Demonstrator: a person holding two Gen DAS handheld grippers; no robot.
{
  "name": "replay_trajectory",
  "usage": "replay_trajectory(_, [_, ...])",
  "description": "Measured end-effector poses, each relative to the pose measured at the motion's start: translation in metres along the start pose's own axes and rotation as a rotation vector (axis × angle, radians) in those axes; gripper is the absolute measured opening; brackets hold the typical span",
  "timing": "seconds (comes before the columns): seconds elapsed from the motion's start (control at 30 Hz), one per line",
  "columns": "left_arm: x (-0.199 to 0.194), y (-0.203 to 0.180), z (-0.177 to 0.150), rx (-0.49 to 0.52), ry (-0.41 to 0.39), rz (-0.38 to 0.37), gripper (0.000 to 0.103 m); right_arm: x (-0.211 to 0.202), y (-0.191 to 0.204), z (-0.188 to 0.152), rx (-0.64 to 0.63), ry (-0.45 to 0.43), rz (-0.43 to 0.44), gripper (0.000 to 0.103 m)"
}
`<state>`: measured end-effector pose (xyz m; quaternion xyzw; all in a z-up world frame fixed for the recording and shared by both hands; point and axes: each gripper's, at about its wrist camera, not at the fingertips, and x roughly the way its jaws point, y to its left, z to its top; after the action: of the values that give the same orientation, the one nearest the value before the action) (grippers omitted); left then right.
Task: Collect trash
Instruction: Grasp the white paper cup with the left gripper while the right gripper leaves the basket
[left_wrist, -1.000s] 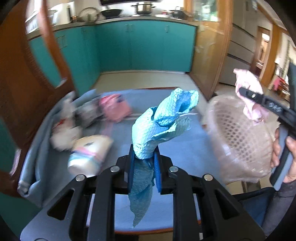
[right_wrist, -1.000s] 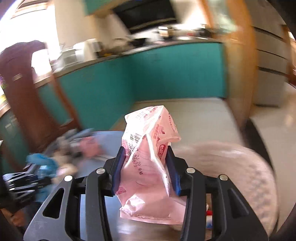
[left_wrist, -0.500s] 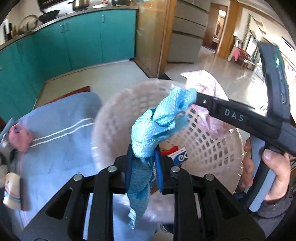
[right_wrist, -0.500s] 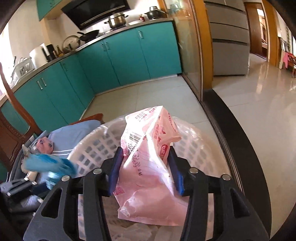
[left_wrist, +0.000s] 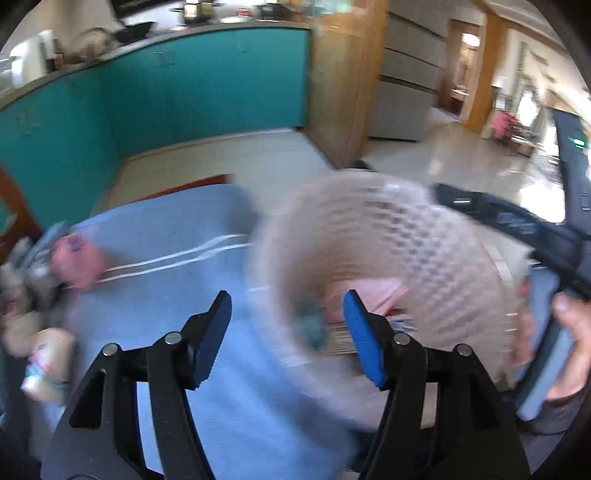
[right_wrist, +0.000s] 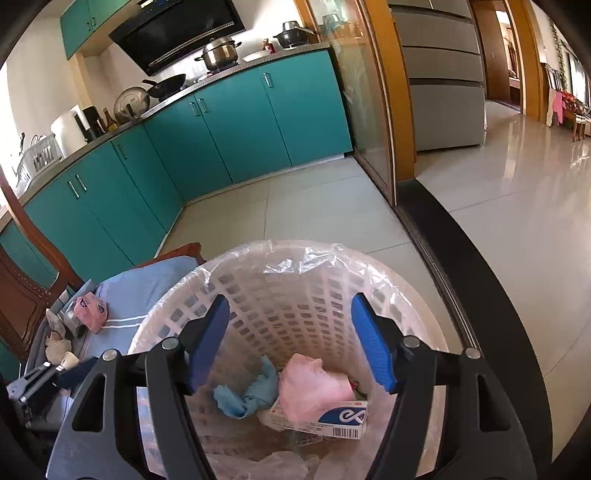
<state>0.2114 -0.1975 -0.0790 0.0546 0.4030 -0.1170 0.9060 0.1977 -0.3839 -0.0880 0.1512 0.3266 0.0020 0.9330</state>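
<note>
A white mesh trash basket lined with clear plastic stands beside the table; it is blurred in the left wrist view. Inside lie the blue cloth, the pink plastic bag and a white-and-blue box. My right gripper is open and empty, right above the basket. My left gripper is open and empty, over the table's edge by the basket. More trash stays on the blue tablecloth: a pink wrapper, a paper roll and crumpled bits.
Teal kitchen cabinets run along the far wall. A wooden chair stands at the table's left. A glass partition with a wood frame and shiny tiled floor lie to the right.
Both grippers opened. The blue cloth dropped from the left and the pink bag from the right into the basket. The left gripper is swinging back towards the table.
</note>
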Motion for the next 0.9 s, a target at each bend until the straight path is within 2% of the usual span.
replay_trajectory(0.13, [-0.013, 0.082, -0.020, -0.104, 0.008, 0.202, 0.066, -0.001, 0.011, -0.001, -0.007, -0.007, 0.071, 0.068])
replay_trajectory(0.23, [-0.018, 0.147, -0.035, -0.209, 0.045, 0.316, 0.069, -0.002, 0.028, -0.003, -0.037, -0.012, 0.146, 0.072])
replay_trajectory(0.3, [-0.017, 0.176, -0.041, -0.258, 0.074, 0.359, 0.072, -0.001, 0.042, -0.004, -0.062, -0.013, 0.183, 0.074])
replay_trajectory(0.4, [-0.006, 0.210, -0.052, -0.287, 0.138, 0.369, 0.074, 0.003, 0.067, -0.006, -0.106, -0.010, 0.240, 0.076])
replay_trajectory(0.57, [0.009, 0.222, -0.065, -0.311, 0.161, 0.322, 0.073, 0.015, 0.106, -0.009, -0.158, 0.013, 0.317, 0.079])
replay_trajectory(0.63, [0.007, 0.218, -0.065, -0.291, 0.130, 0.313, 0.056, 0.018, 0.120, -0.011, -0.181, 0.022, 0.332, 0.079])
replay_trajectory(0.7, [0.004, 0.214, -0.065, -0.269, 0.119, 0.303, 0.045, 0.023, 0.137, -0.014, -0.207, 0.031, 0.347, 0.079])
replay_trajectory(0.8, [0.001, 0.209, -0.065, -0.230, 0.124, 0.304, 0.041, 0.030, 0.158, -0.016, -0.236, 0.049, 0.384, 0.079])
replay_trajectory(0.9, [-0.009, 0.212, -0.074, -0.255, 0.119, 0.271, 0.041, 0.036, 0.182, -0.021, -0.281, 0.091, 0.420, 0.079])
